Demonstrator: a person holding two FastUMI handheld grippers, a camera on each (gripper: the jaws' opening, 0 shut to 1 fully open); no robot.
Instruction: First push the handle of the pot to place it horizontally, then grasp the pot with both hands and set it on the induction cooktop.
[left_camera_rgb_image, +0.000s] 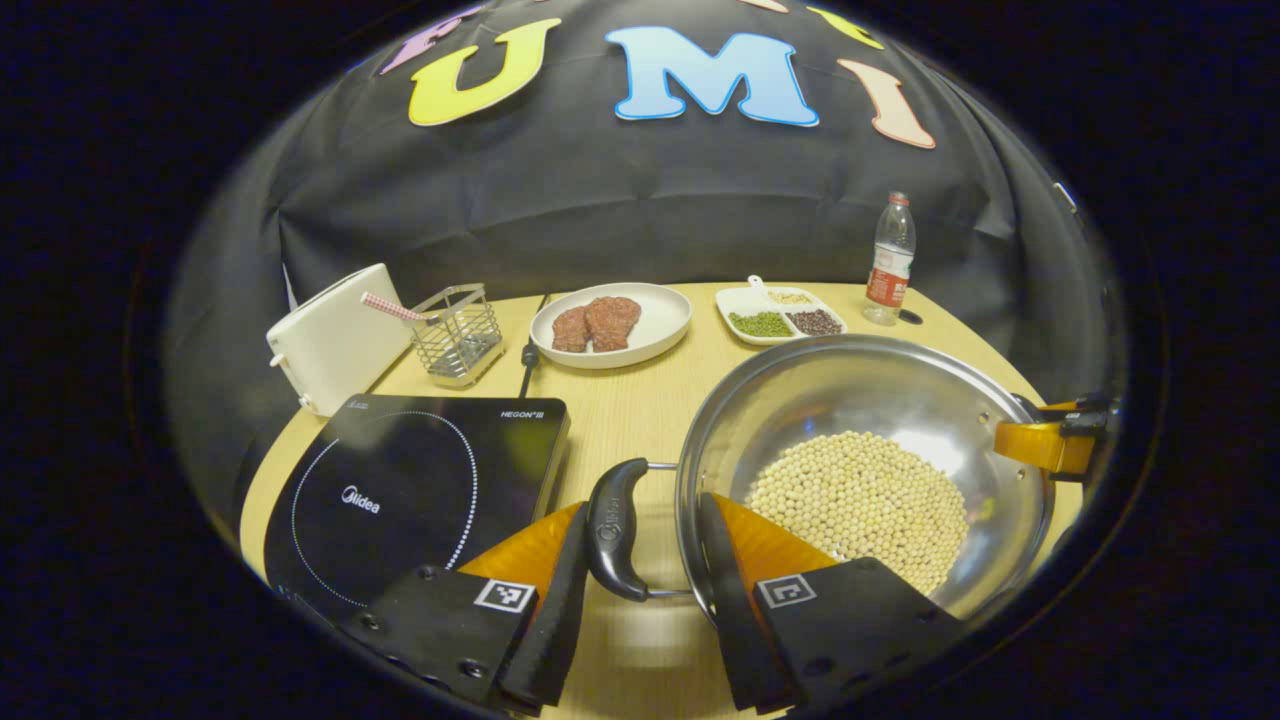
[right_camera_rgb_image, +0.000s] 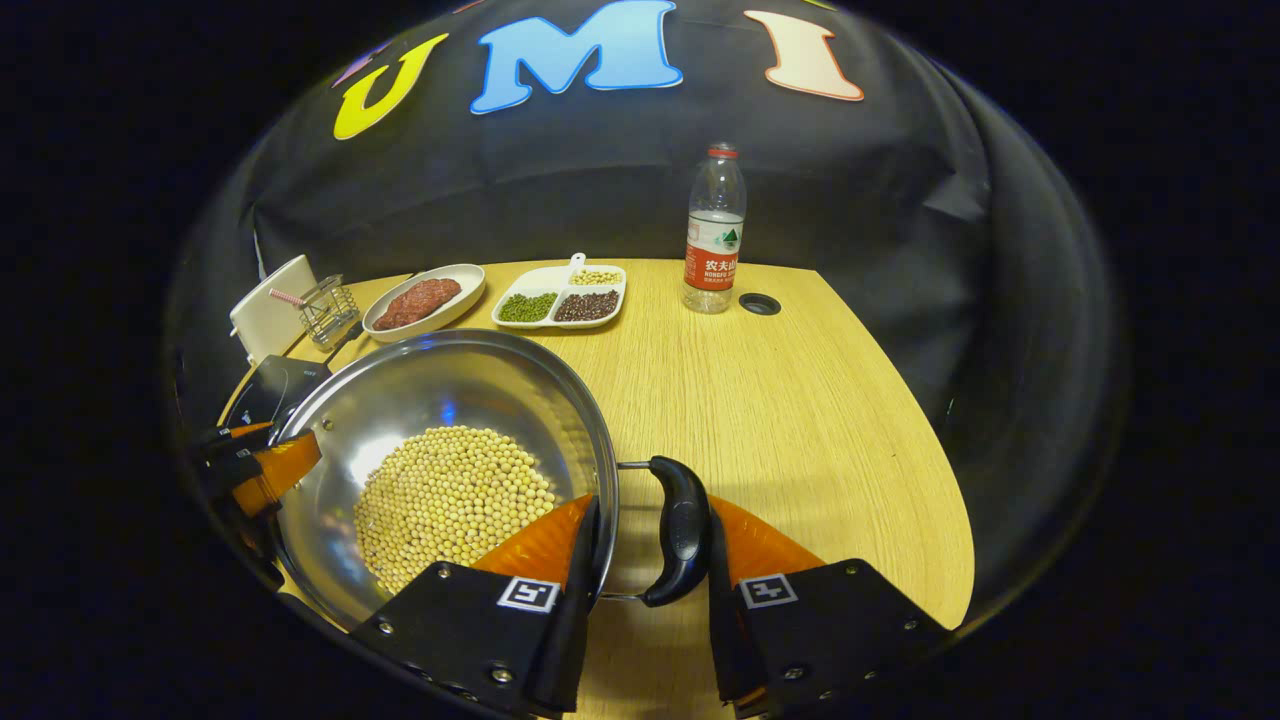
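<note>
1. Left gripper view, up close: the left claw stands open astride the pot's near black handle, one finger beside the grip, the other inside the rim over the soybeans.
2. Right gripper view: the right claw is open too, straddling the opposite handle, which lies flat.
3. My read: handle-pushing looks finished, and the two-handed grasp is in hand. Next, both claws must close evenly, then lift level so no beans spill.
4. Further left, the induction cooktop waits on the desk, printed "Midea" and "HEGON".
5. Far back, the water bottle's red label is too small to read.
</note>
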